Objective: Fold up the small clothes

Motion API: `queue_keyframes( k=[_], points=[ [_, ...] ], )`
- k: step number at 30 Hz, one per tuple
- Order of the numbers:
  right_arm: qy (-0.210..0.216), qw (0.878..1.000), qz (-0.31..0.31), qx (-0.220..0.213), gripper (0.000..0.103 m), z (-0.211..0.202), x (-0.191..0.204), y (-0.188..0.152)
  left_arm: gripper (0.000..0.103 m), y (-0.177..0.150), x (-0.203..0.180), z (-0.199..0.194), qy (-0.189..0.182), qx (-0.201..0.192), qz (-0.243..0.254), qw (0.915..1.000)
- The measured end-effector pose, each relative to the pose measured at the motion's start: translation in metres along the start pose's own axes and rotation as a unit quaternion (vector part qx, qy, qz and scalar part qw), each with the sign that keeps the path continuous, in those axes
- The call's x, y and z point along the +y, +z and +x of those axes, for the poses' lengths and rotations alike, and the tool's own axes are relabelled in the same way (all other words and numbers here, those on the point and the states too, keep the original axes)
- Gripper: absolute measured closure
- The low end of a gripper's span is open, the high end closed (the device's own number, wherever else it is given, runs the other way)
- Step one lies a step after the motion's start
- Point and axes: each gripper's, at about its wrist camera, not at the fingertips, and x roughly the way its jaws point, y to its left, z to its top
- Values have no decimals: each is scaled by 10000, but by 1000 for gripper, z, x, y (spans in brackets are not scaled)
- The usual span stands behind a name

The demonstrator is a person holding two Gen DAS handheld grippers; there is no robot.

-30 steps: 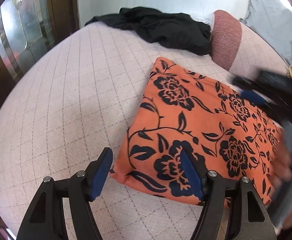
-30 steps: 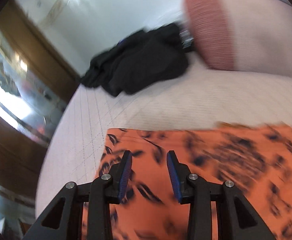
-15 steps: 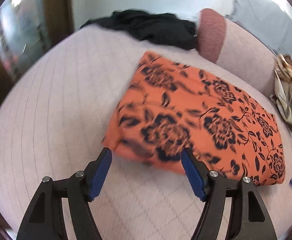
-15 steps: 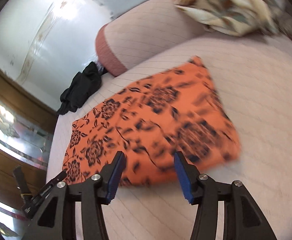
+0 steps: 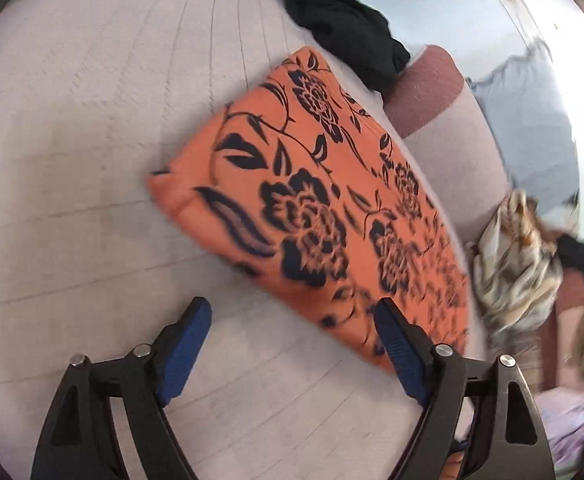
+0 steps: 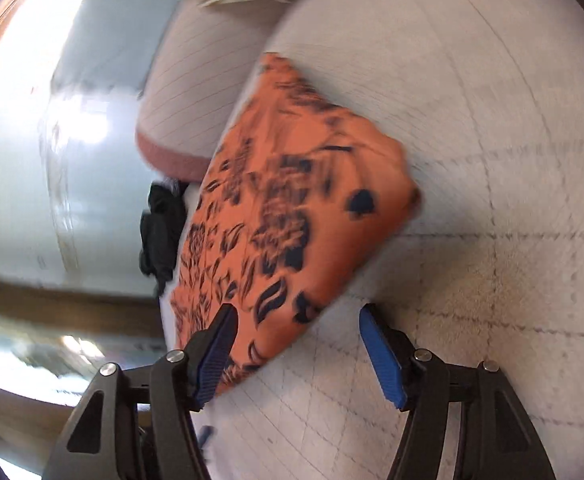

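Observation:
A folded orange cloth with black flowers lies flat on the quilted pale pink bed. My left gripper is open and empty, just short of the cloth's near edge. In the right wrist view the same orange cloth lies ahead and to the left. My right gripper is open and empty at the cloth's near corner, above the bed.
A black garment lies at the far edge of the bed, also seen in the right wrist view. A pink bolster borders the cloth. A cream patterned garment and a grey cloth lie beyond it.
Both grippers have pulled back from the orange cloth and swung round. The right gripper has opened wider. The cloth lies still and folded.

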Motion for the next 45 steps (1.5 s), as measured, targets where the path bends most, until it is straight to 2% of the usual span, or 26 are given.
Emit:
queue_keyframes(
  k=[2,6,8,9,10,12,13,15,18,22,25,29,32,34,36,37,39,40,42,45],
  points=[
    [225,9995,219,-81,32,2,0,9,12,11,0,6,-235,-277,-198,9991],
    [429,9978,412,-282,31,18,-1,26,13,21,7,14,-570,-595,-608,9947],
    [511,9971,375,-417,31,25,3,33,14,21,5,14,-667,-743,-602,9932],
    [525,9970,290,-481,31,31,7,36,27,22,5,14,-658,-794,-555,9931],
    [538,9970,176,-529,31,36,12,39,49,23,6,15,-559,-822,-537,9936],
    [515,9971,-101,-559,32,46,22,45,75,25,12,21,-325,-794,-625,9944],
    [464,9971,-202,-574,37,50,26,47,76,26,19,21,-418,-793,-764,9930],
    [212,9972,-434,-566,87,61,30,52,78,25,23,20,-533,-783,-892,9915],
    [174,9978,-260,-585,88,66,27,54,82,22,19,16,-468,-789,-813,9925],
    [147,9937,-696,-865,89,47,53,43,84,19,16,1,-693,-834,-899,9900],
    [119,9896,-936,-1083,89,29,66,25,85,7,18,-19,-824,-807,-842,9898],
    [28,9872,-1000,-1240,89,0,66,2,85,-28,31,-48,-756,-614,-716,9927],
    [-87,9881,-1047,-1126,89,-24,57,-15,84,-52,44,-56,-584,-483,-662,9949],
    [-289,9918,-893,-865,89,-35,38,-25,84,-63,51,-54,-449,-305,-618,9966],
    [-651,9948,-596,-505,83,-37,14,-25,83,-64,59,-50,-491,-222,-739,9958],
    [-785,9962,-204,-313,80,-36,-2,-26,80,-61,61,-50,-538,-176,-759,9955],
    [-666,9972,229,-250,69,-46,-17,-28,79,-56,61,-51,-580,-157,-735,9955],
    [-737,9965,243,-313,65,-56,-18,-30,77,-55,62,-52,-586,-179,-745,9953],
    [-1068,9924,1,-607,40,-79,-11,-37,75,-55,67,-57,-595,-218,-776,9950],
    [-1549,9777,-649,-1261,39,-122,10,-49,71,-53,73,-62,-617,-280,-819,9943]
  ],
)
